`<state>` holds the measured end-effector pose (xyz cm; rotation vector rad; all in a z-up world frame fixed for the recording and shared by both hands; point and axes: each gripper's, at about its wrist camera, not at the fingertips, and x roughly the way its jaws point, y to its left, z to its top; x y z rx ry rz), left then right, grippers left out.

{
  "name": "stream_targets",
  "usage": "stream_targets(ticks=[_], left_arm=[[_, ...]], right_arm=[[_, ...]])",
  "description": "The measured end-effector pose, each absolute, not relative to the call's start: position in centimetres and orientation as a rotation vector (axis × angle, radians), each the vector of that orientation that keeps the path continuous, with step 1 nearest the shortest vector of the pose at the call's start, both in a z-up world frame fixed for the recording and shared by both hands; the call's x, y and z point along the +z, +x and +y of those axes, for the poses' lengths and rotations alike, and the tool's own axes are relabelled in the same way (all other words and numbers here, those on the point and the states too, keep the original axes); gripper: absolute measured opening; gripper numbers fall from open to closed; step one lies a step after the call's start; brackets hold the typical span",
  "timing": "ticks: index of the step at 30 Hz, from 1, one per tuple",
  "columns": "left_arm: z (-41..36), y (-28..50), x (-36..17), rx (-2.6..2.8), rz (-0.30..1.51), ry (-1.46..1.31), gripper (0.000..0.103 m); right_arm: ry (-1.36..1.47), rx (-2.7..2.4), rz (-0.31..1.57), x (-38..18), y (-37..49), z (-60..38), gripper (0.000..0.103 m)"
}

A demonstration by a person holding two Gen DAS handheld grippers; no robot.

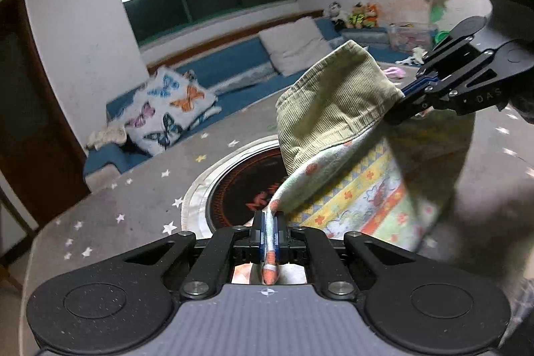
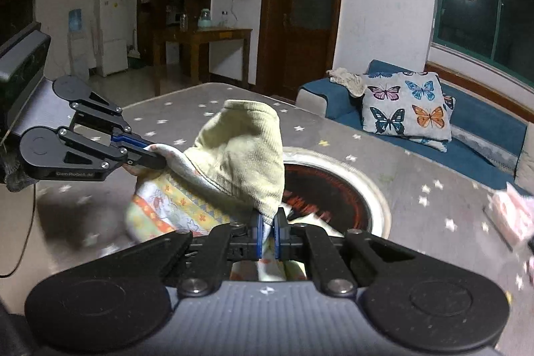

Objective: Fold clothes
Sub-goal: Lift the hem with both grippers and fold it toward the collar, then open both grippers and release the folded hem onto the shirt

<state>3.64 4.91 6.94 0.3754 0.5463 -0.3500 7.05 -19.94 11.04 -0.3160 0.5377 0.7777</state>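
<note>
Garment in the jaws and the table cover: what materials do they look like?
Garment: olive outer looks like corduroy, fine parallel ribs, matte; the printed lining looks like thin woven cotton, though that's a guess. Table cover: grey with stars, soft matte, probably short-pile fabric.

Ahead of my tools a grey star-printed table [image 2: 417,162] carried a round dark inset [image 2: 333,192] at its middle.

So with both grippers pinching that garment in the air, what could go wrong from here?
The left gripper holds only a thin edge of the garment, so it may slip out. The hanging cloth bunches unevenly and could land creased, perhaps partly over the round insert in the table.
</note>
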Motion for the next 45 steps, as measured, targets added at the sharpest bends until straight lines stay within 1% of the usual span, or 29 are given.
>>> stream_targets(ticks=[3,6,8,11,12,14,16,20,22,23,24,26,27,31,34,38,45], left_arm=[[5.3,7.7,5.4,-0.322,0.597,0.354,0.006],[5.5,11.1,2.9,-0.283,0.662,0.347,0.009],[5.7,12.6,1.1,-0.261,0.702,0.343,0.01],[5.9,13.4,-0.6,-0.227,0.715,0.335,0.017],[5.8,13.4,-0.9,-0.218,0.71,0.338,0.022],[5.7,13.1,-0.8,-0.202,0.699,0.331,0.025],[5.7,12.6,-0.2,-0.191,0.686,0.313,0.029],[5.6,11.6,0.9,-0.17,0.659,0.277,0.029],[5.5,11.1,1.5,-0.159,0.645,0.259,0.029],[5.5,10.9,1.8,-0.154,0.639,0.251,0.029],[5.5,10.6,2.1,-0.149,0.632,0.242,0.029],[4.6,10.9,2.5,-0.175,0.655,0.205,0.029],[4.1,11.0,2.6,-0.191,0.669,0.187,0.026],[3.0,12.1,1.8,-0.235,0.704,0.132,0.022],[2.4,12.7,0.9,-0.24,0.728,0.126,0.021],[2.4,13.4,-0.5,-0.24,0.748,0.125,0.022],[3.1,11.9,0.2,-0.226,0.717,0.118,0.022]], right_arm=[[-0.327,0.755,0.573,9.8,10.9,-18.3,0.005],[-0.335,0.724,0.619,7.2,14.4,-16.4,0.005],[-0.324,0.705,0.658,5.3,15.8,-15.9,0.006],[-0.305,0.67,0.698,2.9,17.3,-15.5,0.008],[-0.294,0.659,0.709,2.4,17.6,-15.6,0.012],[-0.268,0.629,0.714,2.0,17.9,-16.1,0.014],[-0.247,0.601,0.702,2.2,17.9,-17.0,0.015],[-0.18,0.597,0.677,3.7,16.7,-18.9,0.016],[-0.155,0.625,0.678,4.0,16.2,-19.2,0.023],[-0.159,0.637,0.679,3.9,16.0,-19.0,0.032],[-0.165,0.648,0.68,3.8,16.0,-18.6,0.036],[-0.176,0.664,0.685,3.2,16.0,-17.9,0.036],[-0.171,0.668,0.691,2.9,16.2,-17.6,0.036],[-0.15,0.673,0.711,1.8,16.8,-16.9,0.036],[-0.16,0.67,0.728,1.0,17.0,-16.4,0.037],[-0.156,0.66,0.752,-0.1,17.5,-16.3,0.041],[-0.156,0.647,0.74,0.2,16.9,-16.7,0.045]])
